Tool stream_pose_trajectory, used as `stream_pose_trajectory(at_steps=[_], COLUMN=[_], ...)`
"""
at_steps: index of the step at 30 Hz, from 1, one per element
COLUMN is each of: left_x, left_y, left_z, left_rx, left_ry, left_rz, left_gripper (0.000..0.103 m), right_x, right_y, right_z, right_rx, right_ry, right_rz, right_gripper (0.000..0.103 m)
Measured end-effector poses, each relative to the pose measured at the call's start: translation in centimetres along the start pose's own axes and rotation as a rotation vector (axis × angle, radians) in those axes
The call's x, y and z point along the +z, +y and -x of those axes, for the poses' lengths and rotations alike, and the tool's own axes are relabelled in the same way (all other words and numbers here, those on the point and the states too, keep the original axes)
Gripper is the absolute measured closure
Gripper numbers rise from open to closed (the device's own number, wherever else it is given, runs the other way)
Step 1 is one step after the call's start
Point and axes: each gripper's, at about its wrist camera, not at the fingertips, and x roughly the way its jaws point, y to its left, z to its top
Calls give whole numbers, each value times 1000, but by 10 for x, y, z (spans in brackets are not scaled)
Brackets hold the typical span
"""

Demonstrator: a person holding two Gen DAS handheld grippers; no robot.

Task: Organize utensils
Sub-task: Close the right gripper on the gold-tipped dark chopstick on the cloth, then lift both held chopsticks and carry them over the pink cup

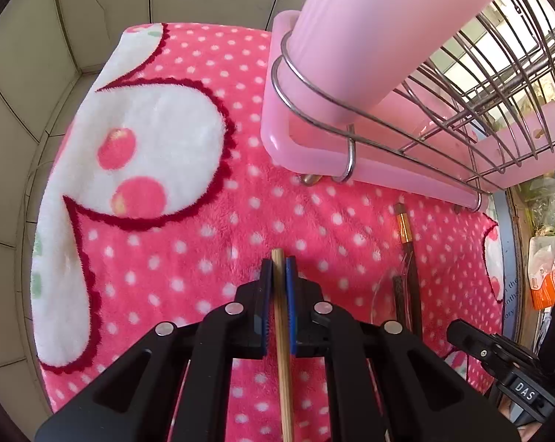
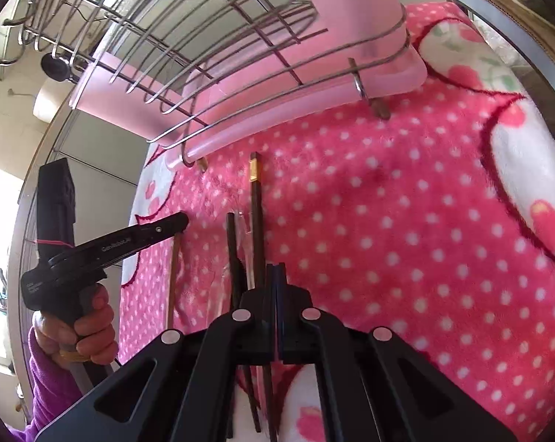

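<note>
Left wrist view looked steeply down, close over the polka-dot blanket (image 1: 211, 221), dish rack (image 1: 443, 110) at upper right. Right wrist view faced down likewise, rack at upper left. Both shared rack, blanket and the dark chopsticks (image 2: 257, 228).

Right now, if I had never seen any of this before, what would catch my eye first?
The bright pink blanket with white dots, covering the whole surface. Behind it stands a wire dish rack on a pink tray, with a tall pink cup at its corner. In front, the left tongs pinch a light wooden chopstick, while dark chopsticks lie on the blanket by the right tongs.
</note>
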Motion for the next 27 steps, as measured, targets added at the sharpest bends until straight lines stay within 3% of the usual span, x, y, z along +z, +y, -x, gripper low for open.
stream_pose_trajectory(at_steps=[2, 4, 5, 9, 15, 20, 27], left_x=[-1, -1, -1, -1, -1, -1, -1], left_y=[0, 0, 0, -1, 0, 3, 2], left_z=[0, -1, -1, -1, -1, 0, 0], left_rx=[1, 0, 0, 0, -10, -17, -11], left_ry=[-3, -3, -6, -6, -8, -8, 1], left_rz=[-2, -1, -1, 4, 17, 19, 15], left_gripper=[96, 96, 96, 96, 96, 96, 96], right_x=[3, 6, 7, 11, 13, 7, -6], right_y=[4, 13, 16, 18, 8, 1, -10], right_z=[2, -2, -6, -23, -40, -23, 3], right_rx=[-3, -27, -35, -71, -10, -2, -103], right_ry=[-12, -11, -9, 25, 55, 32, -27], right_rz=[15, 42, 51, 64, 22, -4, -38], right_gripper=[93, 69, 69, 70, 96, 97, 96])
